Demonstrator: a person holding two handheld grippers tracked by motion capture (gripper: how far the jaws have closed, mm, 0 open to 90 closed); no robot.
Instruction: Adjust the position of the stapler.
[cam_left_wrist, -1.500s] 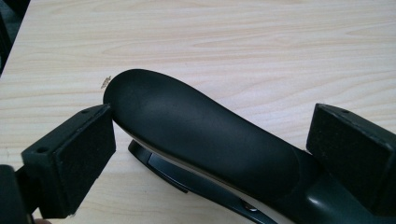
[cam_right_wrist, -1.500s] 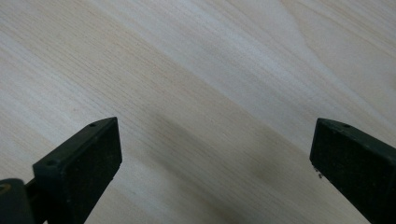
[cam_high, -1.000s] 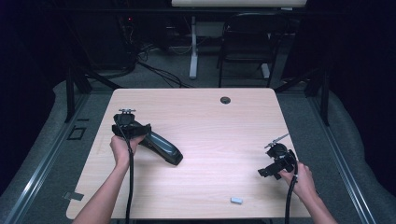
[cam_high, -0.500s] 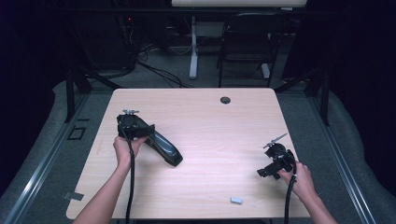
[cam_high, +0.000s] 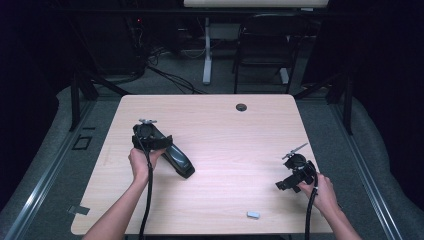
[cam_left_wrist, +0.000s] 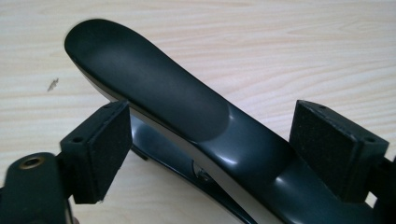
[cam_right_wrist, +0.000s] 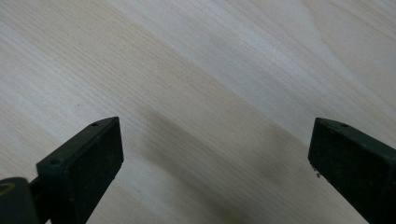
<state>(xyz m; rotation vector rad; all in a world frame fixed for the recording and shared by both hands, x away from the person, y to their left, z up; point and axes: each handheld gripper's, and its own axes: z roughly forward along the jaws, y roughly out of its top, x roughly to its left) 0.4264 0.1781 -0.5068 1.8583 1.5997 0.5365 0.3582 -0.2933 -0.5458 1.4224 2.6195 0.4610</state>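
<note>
The left gripper (cam_left_wrist: 205, 154) is straddling the black stapler (cam_left_wrist: 187, 121), pads spread, not pressing — the right gripper (cam_right_wrist: 212, 172) is hovering wide open over the table (cam_right_wrist: 196, 70).

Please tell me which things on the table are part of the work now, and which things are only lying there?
Part of the work:
- black stapler, lying between the pads of the left claw
- left claw, open around it

Only lying about:
- small grey piece near the front edge of the table
- round black cap at the far edge
- right claw, open over bare wood
</note>
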